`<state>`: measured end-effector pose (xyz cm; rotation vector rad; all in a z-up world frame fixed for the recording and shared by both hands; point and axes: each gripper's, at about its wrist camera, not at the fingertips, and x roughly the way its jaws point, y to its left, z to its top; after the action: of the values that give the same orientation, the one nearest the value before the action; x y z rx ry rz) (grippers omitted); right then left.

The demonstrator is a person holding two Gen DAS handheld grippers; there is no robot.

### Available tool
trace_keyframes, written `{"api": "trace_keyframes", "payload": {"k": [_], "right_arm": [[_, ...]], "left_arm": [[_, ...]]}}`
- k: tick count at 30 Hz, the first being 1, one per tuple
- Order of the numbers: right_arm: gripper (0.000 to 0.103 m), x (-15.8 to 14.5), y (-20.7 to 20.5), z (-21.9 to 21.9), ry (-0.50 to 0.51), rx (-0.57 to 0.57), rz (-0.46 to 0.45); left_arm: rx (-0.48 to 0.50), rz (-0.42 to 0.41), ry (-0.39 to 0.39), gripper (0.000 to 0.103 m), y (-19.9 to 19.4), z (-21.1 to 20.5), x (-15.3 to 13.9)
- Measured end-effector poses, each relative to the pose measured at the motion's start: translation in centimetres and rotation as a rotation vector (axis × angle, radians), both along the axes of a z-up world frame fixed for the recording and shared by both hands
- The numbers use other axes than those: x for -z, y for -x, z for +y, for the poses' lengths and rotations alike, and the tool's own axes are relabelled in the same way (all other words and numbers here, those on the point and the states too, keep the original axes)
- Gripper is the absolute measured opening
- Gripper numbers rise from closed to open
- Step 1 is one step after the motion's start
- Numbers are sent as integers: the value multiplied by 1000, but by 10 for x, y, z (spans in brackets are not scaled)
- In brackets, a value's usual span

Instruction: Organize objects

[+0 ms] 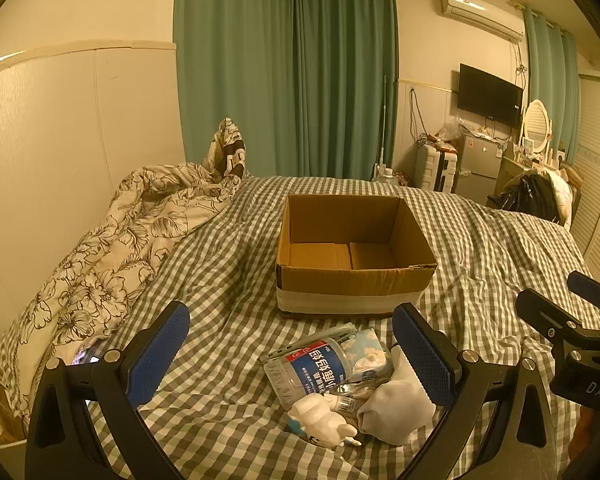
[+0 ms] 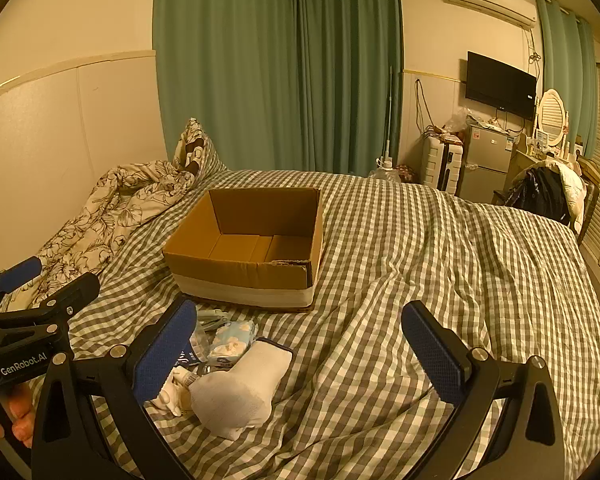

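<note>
A bed covered in a grey-and-white checked sheet [image 1: 228,264] filled the lower half of both views, with a rumpled cream quilt printed with dark flowers [image 1: 112,248] bunched along its left edge against the wall. Teal curtains [image 1: 284,68] hung behind it at the top centre of the frame. An open brown cardboard box with a pale band around its base [image 1: 352,252] sat on the sheet at the centre of the left wrist view and left of centre in the right wrist view [image 2: 248,248]; its inside showed only bare cardboard.

The left hand-held gripper [image 1: 296,354] was spread wide with nothing between its blue pads, framing a small heap of objects on the sheet just in front of the box. The right hand-held gripper [image 2: 304,354] was likewise wide open and held nothing, with the heap lying by its left finger at lower left of that view.

In the heap, a white sock [image 1: 400,404] lay nearest the right pad in the left wrist view, touching a clear plastic jar with a blue label [image 1: 312,368]. A pale blue tissue pack with a white cloud print [image 1: 368,350] lay just behind the jar, and a small white animal figurine [image 1: 324,416] lay at the front of the heap
</note>
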<state>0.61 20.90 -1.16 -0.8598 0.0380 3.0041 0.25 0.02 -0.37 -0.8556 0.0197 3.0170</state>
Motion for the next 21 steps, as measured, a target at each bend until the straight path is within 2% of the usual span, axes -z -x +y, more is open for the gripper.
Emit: {"api": "trace_keyframes", "payload": {"k": [21], "right_arm": [[103,3,-2,-3,-4,-7,-6]], "left_arm": [[7,-6,-3,103,-3,0,4]]}}
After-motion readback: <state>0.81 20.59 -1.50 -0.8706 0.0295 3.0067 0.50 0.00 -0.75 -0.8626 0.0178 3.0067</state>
